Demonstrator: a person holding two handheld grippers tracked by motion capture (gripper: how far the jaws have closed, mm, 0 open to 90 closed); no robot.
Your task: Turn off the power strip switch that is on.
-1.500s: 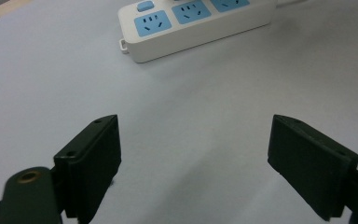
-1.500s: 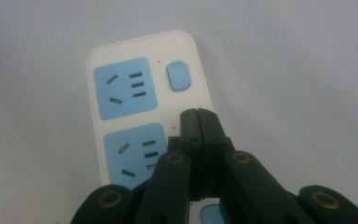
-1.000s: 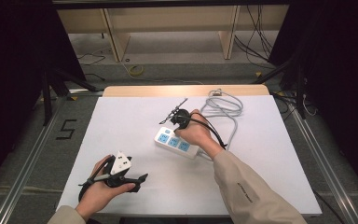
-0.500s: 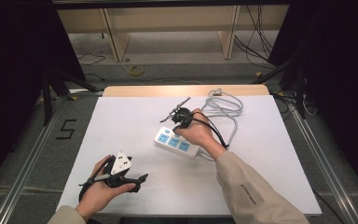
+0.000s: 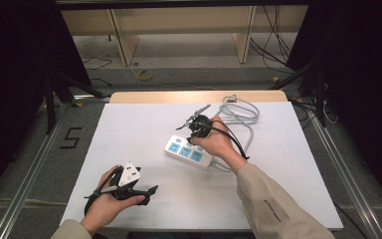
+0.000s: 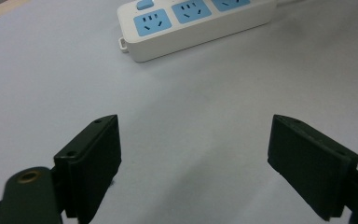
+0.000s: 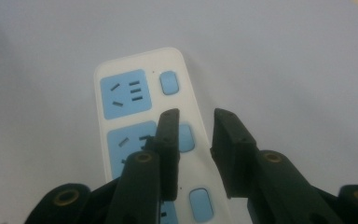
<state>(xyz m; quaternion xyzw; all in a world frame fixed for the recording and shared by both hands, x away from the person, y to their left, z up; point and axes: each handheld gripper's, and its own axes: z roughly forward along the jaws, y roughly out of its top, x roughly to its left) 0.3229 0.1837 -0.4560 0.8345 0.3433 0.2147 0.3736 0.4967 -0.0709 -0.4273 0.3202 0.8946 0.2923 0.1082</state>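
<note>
A white power strip [image 5: 188, 152] with blue sockets lies flat near the middle of the white table [image 5: 288, 164]. Its grey cable [image 5: 243, 112] coils toward the far edge. My right gripper [image 5: 195, 134] hovers over the strip, pointing down. In the right gripper view its jaws [image 7: 193, 116] stand a little apart above the strip [image 7: 126, 100], beside a blue switch button [image 7: 185, 137]. They have just been opening, and nothing is between them. My left gripper [image 5: 149, 193] rests at the front left, open wide and empty [image 6: 193, 122], facing the strip [image 6: 191, 23].
A wooden strip [image 5: 194, 96] edges the table's far side, with a shelf frame [image 5: 179, 30] and loose floor cables [image 5: 273, 45] beyond. Metal rails [image 5: 25, 179] run along both sides. A "5" [image 5: 72, 138] is marked on the floor at left.
</note>
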